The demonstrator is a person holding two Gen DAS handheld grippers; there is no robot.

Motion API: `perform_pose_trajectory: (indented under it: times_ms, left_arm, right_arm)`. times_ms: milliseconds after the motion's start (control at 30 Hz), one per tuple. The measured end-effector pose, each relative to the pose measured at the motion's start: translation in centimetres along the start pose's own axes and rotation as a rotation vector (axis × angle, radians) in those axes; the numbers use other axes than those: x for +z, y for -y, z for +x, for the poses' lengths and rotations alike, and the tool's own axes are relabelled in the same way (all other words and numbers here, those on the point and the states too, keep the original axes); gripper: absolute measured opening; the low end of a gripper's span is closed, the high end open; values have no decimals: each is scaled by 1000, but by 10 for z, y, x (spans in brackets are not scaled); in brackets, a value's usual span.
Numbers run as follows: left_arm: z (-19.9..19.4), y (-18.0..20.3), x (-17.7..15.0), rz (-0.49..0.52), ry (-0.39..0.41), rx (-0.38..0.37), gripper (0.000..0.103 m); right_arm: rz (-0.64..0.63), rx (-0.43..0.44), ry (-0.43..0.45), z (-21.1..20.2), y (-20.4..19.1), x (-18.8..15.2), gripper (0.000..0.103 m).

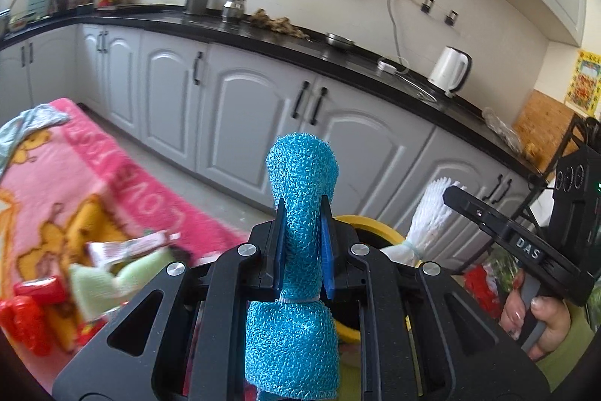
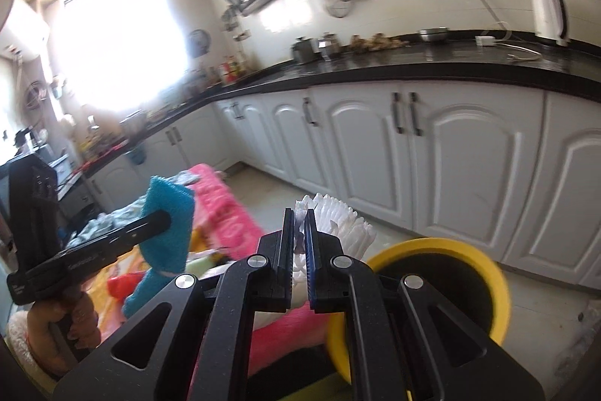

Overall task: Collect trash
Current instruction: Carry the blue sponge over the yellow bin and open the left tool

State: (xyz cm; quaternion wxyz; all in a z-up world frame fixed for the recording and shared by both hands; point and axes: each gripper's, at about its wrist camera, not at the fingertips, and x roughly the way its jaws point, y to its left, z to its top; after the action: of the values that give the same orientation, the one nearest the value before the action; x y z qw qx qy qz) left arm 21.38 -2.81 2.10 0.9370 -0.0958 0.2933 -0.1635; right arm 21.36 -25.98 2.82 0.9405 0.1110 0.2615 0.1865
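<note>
Because both pieces of trash are being carried rather than laid down, each hand-held gripper is pinched tight on its load. The left hand-held gripper [image 1: 303, 243] has its blue pads pressed against the narrowed waist of a blue textured cloth [image 1: 300, 175], which is bound there by a thin white band; gripping at that neck keeps the roll upright, with one bulge standing above the pads and the other hanging below them. The right hand-held gripper [image 2: 299, 250] is pressed together on a white frilly wrapper [image 2: 338, 220], also caught at its gathered part, so that the pleated fan spreads out beyond and to the right of the fingertips.

Just below and to the right of the right hand-held gripper sits the yellow bin [image 2: 443, 247], its dark mouth open upward. From the left wrist view, only a curve of that yellow rim shows directly behind the fingers, so both loads seem to have been brought close over the bin for dropping. I judge the white wrapper is nearer the opening than the blue cloth.

To the left of and below the left hand-held gripper, a pink blanket [image 1: 124, 175] covers the table, and more trash lies on it: red wrappers [image 1: 26, 318], a pale green piece [image 1: 112, 280] and a pink-and-white packet [image 1: 127, 247]. These are blurred, so their exact kinds cannot be told.
</note>
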Motion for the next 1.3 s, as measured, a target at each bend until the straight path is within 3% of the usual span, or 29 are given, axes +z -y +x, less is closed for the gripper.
perform_pose_trajectory:
  times_ms: [300, 567, 633, 700, 733, 767, 833, 1300]
  left_arm:
    - [79, 43, -6, 24, -39, -79, 10]
    - [140, 70, -26, 24, -110, -132, 13]
    - [149, 71, -30, 18, -127, -137, 18]
    - [155, 70, -34, 7, -140, -134, 37]
    - [156, 69, -36, 4, -143, -136, 41]
    - [157, 70, -36, 5, -144, -133, 42]
    - [156, 69, -37, 13, -146, -118, 44]
    - [123, 49, -29, 20, -120, -6, 82]
  right_arm:
    - [-32, -198, -45, 15, 67, -20, 6]
    - [53, -225, -98, 24, 109, -39, 6]
    - [76, -221, -110, 26, 114, -40, 7]
    - [100, -216, -119, 27, 119, -39, 22]
    - [108, -219, -116, 26, 121, -39, 35]
    - [115, -219, -113, 25, 121, -39, 40]
    - [121, -216, -115, 24, 121, -40, 40]
    - [119, -208, -121, 26, 113, -39, 56]
